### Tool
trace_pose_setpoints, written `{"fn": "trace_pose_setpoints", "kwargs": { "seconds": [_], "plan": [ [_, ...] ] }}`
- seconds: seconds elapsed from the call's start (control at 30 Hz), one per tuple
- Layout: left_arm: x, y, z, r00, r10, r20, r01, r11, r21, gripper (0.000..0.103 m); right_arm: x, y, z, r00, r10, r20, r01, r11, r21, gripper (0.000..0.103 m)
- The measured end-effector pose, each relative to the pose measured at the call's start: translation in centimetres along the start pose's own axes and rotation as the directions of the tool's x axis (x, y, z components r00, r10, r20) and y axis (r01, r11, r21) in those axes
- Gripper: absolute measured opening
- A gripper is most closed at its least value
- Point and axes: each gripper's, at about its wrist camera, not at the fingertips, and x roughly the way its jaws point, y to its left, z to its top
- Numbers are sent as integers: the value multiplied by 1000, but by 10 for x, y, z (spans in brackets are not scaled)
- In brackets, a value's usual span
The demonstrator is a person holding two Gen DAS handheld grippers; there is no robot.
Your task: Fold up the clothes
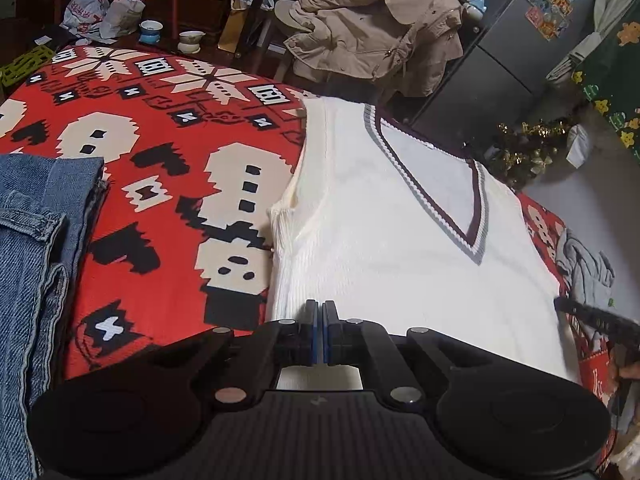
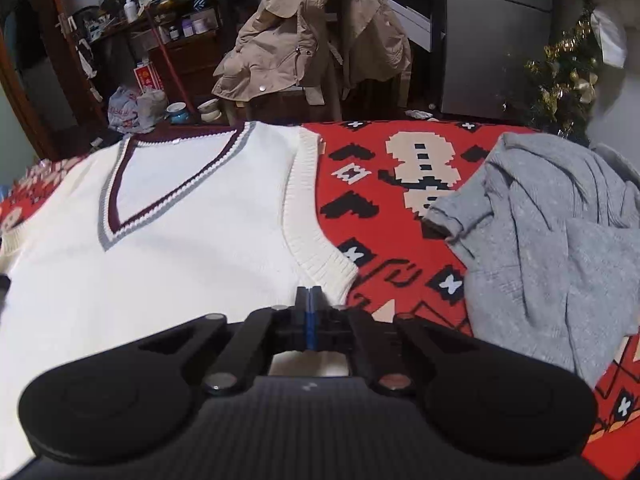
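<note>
Both tools [image 1: 322, 305] [image 2: 308, 290] closed over white vest [image 1: 400, 248] [image 2: 180, 264]

Place: a lived-in room of a home, crowded with belongings.
Work surface: red patterned blanket [image 1: 168, 208] across the lower half of both views, laundry lying on it.
Top centre: beige coat [image 2: 312, 40] slung over a chair.
Upper left: dark wooden shelves [image 2: 176, 28] packed with bottles and jars.
Upper right: grey fridge [image 1: 532, 40] covered in stickers.
Right edge: tinsel-hung Christmas tree [image 2: 568, 76].
</note>
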Motion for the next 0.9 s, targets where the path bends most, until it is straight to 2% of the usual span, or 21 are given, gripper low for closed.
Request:
{"fn": "trace_pose_setpoints", "kwargs": {
  "seconds": [0.23, 0.37, 0.47, 0.63, 0.73, 0.9],
  "plan": [
    [3, -1, 6, 1000, 14, 13, -14, 1000, 0, 4, -24, 5, -25, 1000, -5, -19, 4, 999, -53, 0],
    [7, 9, 21, 998, 61, 21, -61, 998, -23, 3, -19, 11, -18, 999, -24, -24, 21, 992, -127, 2],
    [3, 31, 21, 1000, -10, 15, 12, 992, -125, 3, -12, 3, -10, 1000, -23, -17, 21, 992, -125, 2],
    [-9, 29, 12, 1000, 6, 18, -4, 994, -110, 3, -12, -13, -5, 999, 8, -39, -9, 1000, -27, 1],
    [-15, 17, 7, 1000, 5, 17, -4, 997, -80, 3, -22, -1, -8, 999, 1, -32, -3, 998, -63, 11],
    [-6, -14, 9, 1000, -16, 18, 17, 1000, -27, 5, -27, 28, -5, 998, 54, -43, -60, 987, -148, 11]
  ]
}}
